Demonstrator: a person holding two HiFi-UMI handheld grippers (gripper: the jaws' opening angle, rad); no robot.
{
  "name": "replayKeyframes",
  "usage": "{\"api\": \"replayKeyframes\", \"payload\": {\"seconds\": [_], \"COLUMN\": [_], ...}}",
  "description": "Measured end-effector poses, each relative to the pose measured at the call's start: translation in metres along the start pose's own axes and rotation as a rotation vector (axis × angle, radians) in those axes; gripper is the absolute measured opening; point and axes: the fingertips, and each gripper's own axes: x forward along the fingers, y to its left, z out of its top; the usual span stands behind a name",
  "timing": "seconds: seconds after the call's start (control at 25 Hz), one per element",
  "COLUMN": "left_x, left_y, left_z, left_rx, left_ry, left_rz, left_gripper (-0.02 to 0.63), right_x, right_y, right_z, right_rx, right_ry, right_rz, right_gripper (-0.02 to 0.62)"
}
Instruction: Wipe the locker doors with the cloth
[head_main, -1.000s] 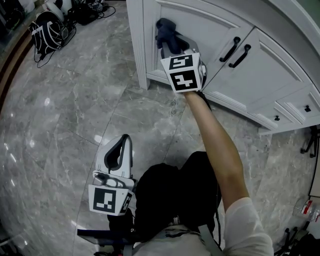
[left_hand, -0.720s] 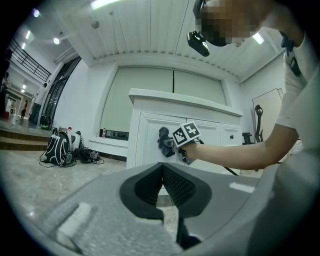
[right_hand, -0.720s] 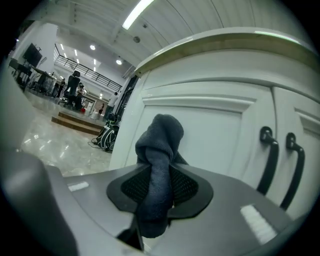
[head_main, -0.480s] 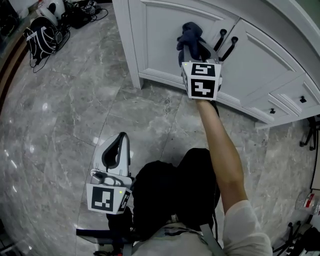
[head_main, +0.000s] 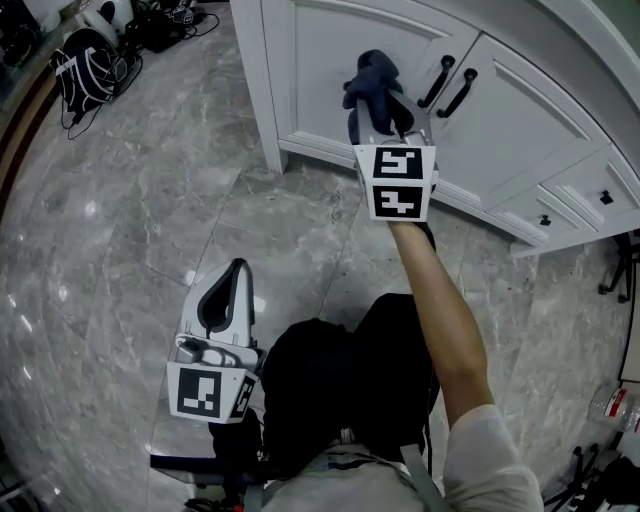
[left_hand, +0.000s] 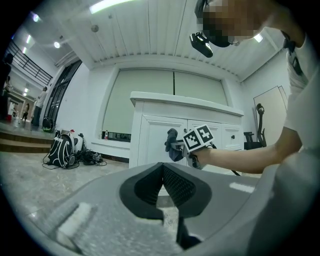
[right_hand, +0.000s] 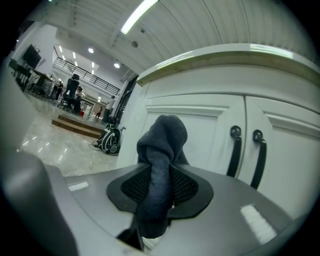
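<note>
A dark blue cloth (head_main: 372, 82) is pinched in my right gripper (head_main: 385, 115) and pressed against the left white locker door (head_main: 335, 50). The same cloth (right_hand: 159, 170) fills the space between the right gripper's pads in the right gripper view, bunched upward, and the door (right_hand: 200, 135) lies close behind it. Two black handles (head_main: 448, 86) sit just right of the cloth. My left gripper (head_main: 228, 300) hangs low by the person's left side over the floor, its jaws closed together with nothing in them. From there the left gripper view looks at the lockers (left_hand: 160, 137) and the cloth (left_hand: 173, 145).
The white cabinet runs right with further doors and small knobs (head_main: 543, 220). Grey marble floor (head_main: 130, 230) spreads at left. Backpacks and cables (head_main: 85, 60) lie at the far left corner. Chair legs (head_main: 615, 285) stand at the right edge.
My right gripper carried the cloth rightward across the left door toward the handles, then back slightly left. The left gripper stayed low at the person's side.
</note>
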Motion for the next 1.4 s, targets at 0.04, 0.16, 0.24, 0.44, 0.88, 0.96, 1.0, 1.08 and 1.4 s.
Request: {"api": "replayKeyframes", "payload": {"seconds": [0.04, 0.16, 0.24, 0.44, 0.88, 0.96, 1.0, 1.08, 1.4], "left_x": [0.000, -0.001, -0.002, -0.007, -0.012, -0.011, -0.010, -0.008, -0.002], "left_y": [0.000, -0.001, 0.001, 0.009, 0.025, 0.023, 0.023, 0.021, 0.010], "left_z": [-0.001, -0.002, -0.003, -0.007, -0.014, -0.015, -0.015, -0.015, -0.014], "left_rx": [-0.002, -0.005, -0.005, -0.010, -0.022, -0.024, -0.024, -0.023, -0.019], "left_ry": [0.000, 0.003, 0.006, 0.018, 0.037, 0.035, 0.034, 0.036, 0.037], "left_rz": [0.000, -0.002, -0.001, 0.011, 0.034, 0.031, 0.028, 0.023, 0.006], "left_gripper": [0.002, 0.002, 0.002, 0.002, 0.002, 0.002, 0.002, 0.002, 0.002], "right_x": [0.002, 0.016, 0.030, 0.070, 0.118, 0.114, 0.111, 0.104, 0.072], "right_y": [0.013, 0.055, 0.083, 0.134, 0.131, 0.121, 0.115, 0.104, 0.054], "right_z": [0.001, -0.003, -0.012, -0.027, -0.070, -0.075, -0.076, -0.077, -0.082], "right_rx": [-0.015, -0.041, -0.063, -0.109, -0.048, -0.052, -0.051, -0.053, -0.033], "right_ry": [-0.003, 0.007, 0.028, 0.065, 0.206, 0.214, 0.216, 0.213, 0.208], "right_rz": [0.026, 0.116, 0.175, 0.275, 0.250, 0.237, 0.232, 0.215, 0.142], "right_gripper": [0.104, 0.105, 0.106, 0.106, 0.106, 0.106, 0.104, 0.103, 0.103]}}
